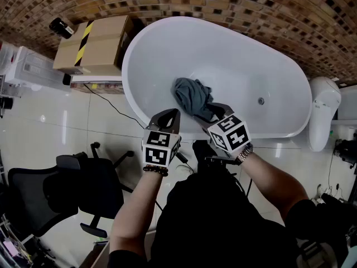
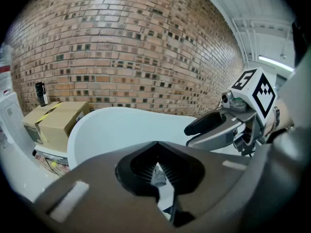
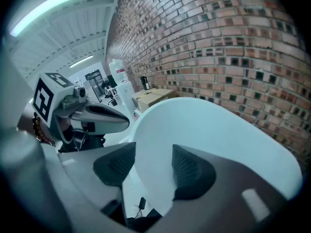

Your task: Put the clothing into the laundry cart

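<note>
by the bathtub (image 1: pixel 167 49), left claw (image 1: pixel 172 114) is closed, right claw (image 1: pixel 216 109) parted and empty.

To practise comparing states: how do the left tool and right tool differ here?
The left tool has its jaws shut; the right tool has them apart, only bathtub showing between. In the head view, the right tool overlaps the clothing; the left tool sits beside it. Both point toward the bathtub.

Bathtub (image 1: pixel 167 49) looks smooth, glossy white; the clothing (image 1: pixel 189 96) by its near rim is soft, crumpled matt cloth. Brick wall (image 1: pixel 223 4) is rough & matt, cardboard box (image 1: pixel 97 43) matt paper, floor tiles (image 1: pixel 67 121) glossy. Right gripper (image 3: pixel 150 165) has ribbed matt black pads (image 3: pixel 187 169) on smooth grey plastic.
</note>
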`<move>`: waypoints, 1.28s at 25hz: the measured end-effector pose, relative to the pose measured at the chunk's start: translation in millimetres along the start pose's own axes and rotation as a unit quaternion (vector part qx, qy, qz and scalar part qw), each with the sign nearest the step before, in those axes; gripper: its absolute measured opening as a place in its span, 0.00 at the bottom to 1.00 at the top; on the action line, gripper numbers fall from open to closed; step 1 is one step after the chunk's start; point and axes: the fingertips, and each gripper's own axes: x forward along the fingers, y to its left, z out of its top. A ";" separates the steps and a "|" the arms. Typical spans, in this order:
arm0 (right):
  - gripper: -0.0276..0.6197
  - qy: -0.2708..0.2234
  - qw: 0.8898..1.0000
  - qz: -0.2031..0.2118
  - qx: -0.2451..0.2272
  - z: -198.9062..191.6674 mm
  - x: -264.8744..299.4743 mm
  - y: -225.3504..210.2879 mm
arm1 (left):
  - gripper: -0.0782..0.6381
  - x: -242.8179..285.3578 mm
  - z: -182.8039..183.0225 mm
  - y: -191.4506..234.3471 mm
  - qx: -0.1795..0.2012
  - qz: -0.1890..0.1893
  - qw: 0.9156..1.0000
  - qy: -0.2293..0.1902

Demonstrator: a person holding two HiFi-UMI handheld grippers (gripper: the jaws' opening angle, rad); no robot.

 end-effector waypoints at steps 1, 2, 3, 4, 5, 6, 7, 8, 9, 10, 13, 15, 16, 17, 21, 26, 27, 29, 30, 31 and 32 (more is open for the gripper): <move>0.42 0.007 1.000 0.001 0.003 -6.1 17.1 -12.6 | 0.11 14.3 -3.6 8.5 -0.004 0.000 1.000 0.002; 0.45 0.014 1.000 0.002 0.006 -12.8 34.5 -25.5 | 0.11 29.0 -8.2 17.0 -0.007 0.000 1.000 0.005; 0.47 0.020 1.000 0.003 0.008 -20.4 52.4 -39.3 | 0.11 44.4 -14.2 25.7 -0.010 0.000 1.000 0.008; 0.50 0.027 1.000 0.003 0.009 -29.2 71.1 -54.1 | 0.11 60.7 -22.1 34.6 -0.011 0.001 1.000 0.013; 0.52 0.033 0.999 0.003 0.010 -39.5 90.5 -69.7 | 0.11 77.7 -32.1 43.5 -0.012 0.003 1.000 0.018; 0.55 0.040 0.999 0.003 0.012 -51.6 110.5 -85.6 | 0.11 94.9 -43.6 52.3 -0.013 0.005 1.000 0.025; 0.57 0.049 0.999 0.003 0.013 -65.5 131.3 -101.3 | 0.11 112.0 -55.3 61.0 -0.015 0.009 0.999 0.031; 0.59 0.059 0.998 0.002 0.016 -81.0 153.1 -116.6 | 0.12 129.1 -66.9 69.7 -0.017 0.012 0.999 0.037; 0.62 0.068 0.998 0.001 0.017 -96.9 175.7 -132.0 | 0.11 146.9 -78.5 79.0 -0.021 0.015 0.999 0.042; 0.64 0.076 0.997 -0.003 0.017 -112.6 198.9 -147.8 | 0.12 165.7 -90.3 88.9 -0.025 0.017 0.998 0.046; 0.68 0.090 0.996 -0.019 0.014 -155.5 268.1 -194.9 | 0.12 224.4 -127.3 120.2 -0.038 0.020 0.997 0.059; 0.69 0.095 0.995 -0.027 0.019 -181.7 309.8 -220.9 | 0.12 260.8 -153.1 139.0 -0.046 0.020 0.996 0.067; 0.69 0.098 0.994 -0.030 0.020 -194.4 328.4 -232.4 | 0.12 277.7 -165.9 146.6 -0.048 0.020 0.996 0.071; 0.70 0.101 0.994 -0.035 0.019 -206.4 345.8 -243.4 | 0.12 293.8 -178.4 153.3 -0.050 0.020 0.996 0.076; 0.73 0.111 0.993 -0.046 0.010 -246.8 409.6 -284.2 | 0.16 352.3 -223.1 175.5 -0.050 0.020 0.994 0.092; 0.80 0.128 0.991 -0.045 0.014 -294.8 475.4 -319.8 | 0.21 406.1 -269.3 196.6 -0.061 0.020 0.992 0.108; 0.80 0.135 0.990 -0.044 0.014 -305.1 485.6 -323.8 | 0.21 414.2 -276.9 200.5 -0.066 0.020 0.992 0.110; 0.84 0.150 0.988 -0.041 0.016 -325.0 503.9 -329.2 | 0.22 429.5 -290.3 208.3 -0.075 0.018 0.991 0.112; 0.86 0.155 0.987 -0.040 0.017 -333.9 513.2 -332.1 | 0.23 436.7 -295.9 212.5 -0.079 0.018 0.990 0.112; 0.88 0.158 0.986 -0.041 0.015 -341.5 522.3 -335.9 | 0.23 443.6 -300.8 216.6 -0.081 0.020 0.990 0.112; 0.90 0.161 0.986 -0.042 0.011 -347.4 530.6 -340.6 | 0.23 450.4 -305.0 220.5 -0.081 0.021 0.990 0.111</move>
